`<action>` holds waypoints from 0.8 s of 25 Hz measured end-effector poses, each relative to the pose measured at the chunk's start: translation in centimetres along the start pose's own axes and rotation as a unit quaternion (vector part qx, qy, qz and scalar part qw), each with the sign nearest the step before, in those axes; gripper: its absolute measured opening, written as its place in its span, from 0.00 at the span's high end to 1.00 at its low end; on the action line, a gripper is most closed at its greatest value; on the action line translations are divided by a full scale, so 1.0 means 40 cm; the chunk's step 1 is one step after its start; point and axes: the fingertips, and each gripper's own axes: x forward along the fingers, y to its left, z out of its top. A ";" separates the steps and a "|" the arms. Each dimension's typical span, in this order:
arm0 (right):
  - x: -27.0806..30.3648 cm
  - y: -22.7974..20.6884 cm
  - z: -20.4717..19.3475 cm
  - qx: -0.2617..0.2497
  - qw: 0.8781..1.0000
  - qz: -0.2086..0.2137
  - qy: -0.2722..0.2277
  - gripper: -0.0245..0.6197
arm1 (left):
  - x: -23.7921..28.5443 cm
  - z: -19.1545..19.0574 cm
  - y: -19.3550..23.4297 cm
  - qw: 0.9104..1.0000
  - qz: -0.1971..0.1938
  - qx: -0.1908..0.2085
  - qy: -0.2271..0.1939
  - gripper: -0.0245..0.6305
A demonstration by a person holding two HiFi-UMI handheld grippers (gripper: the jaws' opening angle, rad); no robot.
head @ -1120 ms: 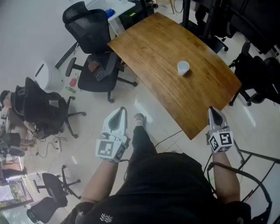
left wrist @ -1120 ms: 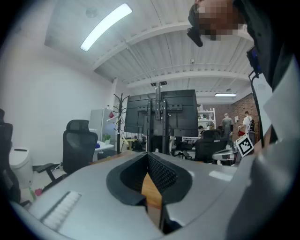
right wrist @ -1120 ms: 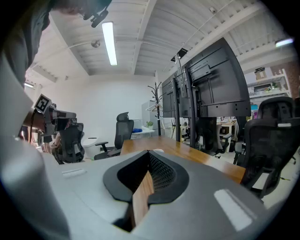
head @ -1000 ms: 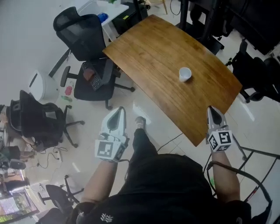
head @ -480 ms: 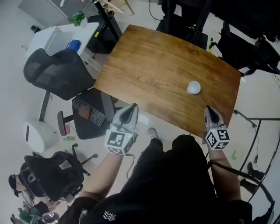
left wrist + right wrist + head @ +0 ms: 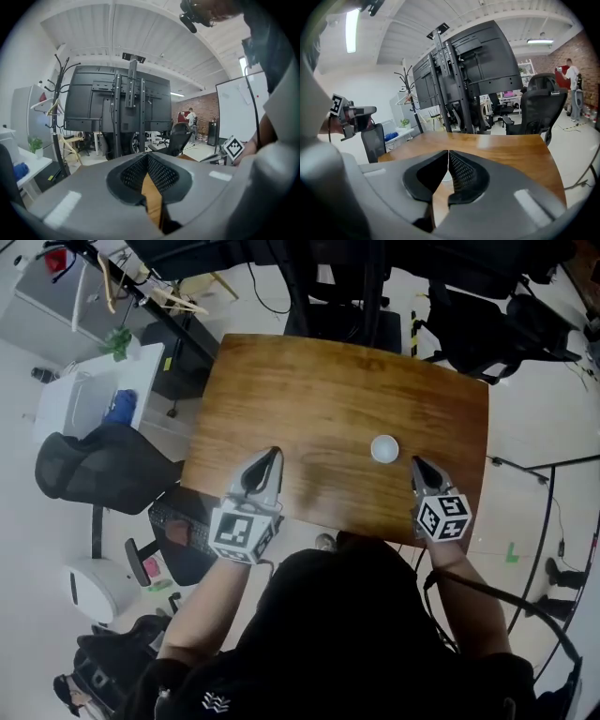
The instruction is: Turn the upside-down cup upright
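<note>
Two grippers, both empty. You held the left gripper over the near-left part of the desk, jaws pressed together at the tips with nothing in them. The right gripper also had its jaws closed tip to tip, pinching nothing, and it pointed at the cup. The cup sat alone on the near-right part of the desk, just beside the right tips but not touching them. In the head view it was too small to tell which end was up. In the right gripper view only a pale sliver showed behind the closed jaws.

The step looked like the approach for the grasp. To do it well, you needed to spread the right jaws before closing in, because shut tips would probably just shove the cup away. Come in low at the side wall with one jaw on each side, and squeeze gently, since a light cup likely dents or skids. Lift it clear of the desk before rolling your wrist, then set it down on its base and let go. The left gripper was well apart and could stay clear.
</note>
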 end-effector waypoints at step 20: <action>0.155 -0.054 -0.129 0.077 0.989 -0.082 0.101 0.78 | 0.058 0.043 0.190 1.000 -0.005 -0.001 -0.003 0.96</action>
